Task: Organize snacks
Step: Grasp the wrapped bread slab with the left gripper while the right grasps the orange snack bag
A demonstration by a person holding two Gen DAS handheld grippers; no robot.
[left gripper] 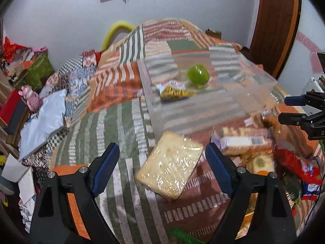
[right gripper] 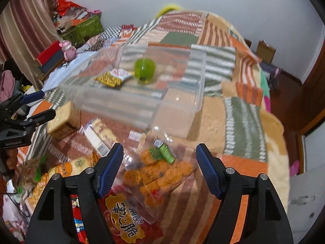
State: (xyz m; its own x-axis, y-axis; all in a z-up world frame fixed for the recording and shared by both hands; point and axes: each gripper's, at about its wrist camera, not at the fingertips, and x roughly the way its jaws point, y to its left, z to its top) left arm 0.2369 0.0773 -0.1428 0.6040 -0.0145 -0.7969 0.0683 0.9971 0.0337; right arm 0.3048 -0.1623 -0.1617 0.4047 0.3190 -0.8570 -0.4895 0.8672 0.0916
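Note:
A clear plastic bin (left gripper: 262,75) (right gripper: 195,93) stands on the patchwork bedspread, holding a green jelly cup (left gripper: 198,75) (right gripper: 144,69) and a yellow snack packet (left gripper: 174,92) (right gripper: 113,77). My left gripper (left gripper: 160,154) is open, its blue pads either side of a wrapped block of pale crackers (left gripper: 169,166) (right gripper: 64,120) without touching it. My right gripper (right gripper: 159,160) is open over a clear bag of orange fried snacks (right gripper: 158,174) and a red snack bag (right gripper: 121,223). Each gripper shows at the edge of the other's view.
A loose pile of snacks lies at the near right: a long biscuit pack (left gripper: 243,140), round cakes (left gripper: 260,162), a red bag (left gripper: 298,166). Folded cloth (left gripper: 42,122), boxes (left gripper: 38,69) and a pink toy (left gripper: 30,98) crowd the left side. A wooden door (left gripper: 276,24) stands at the back right.

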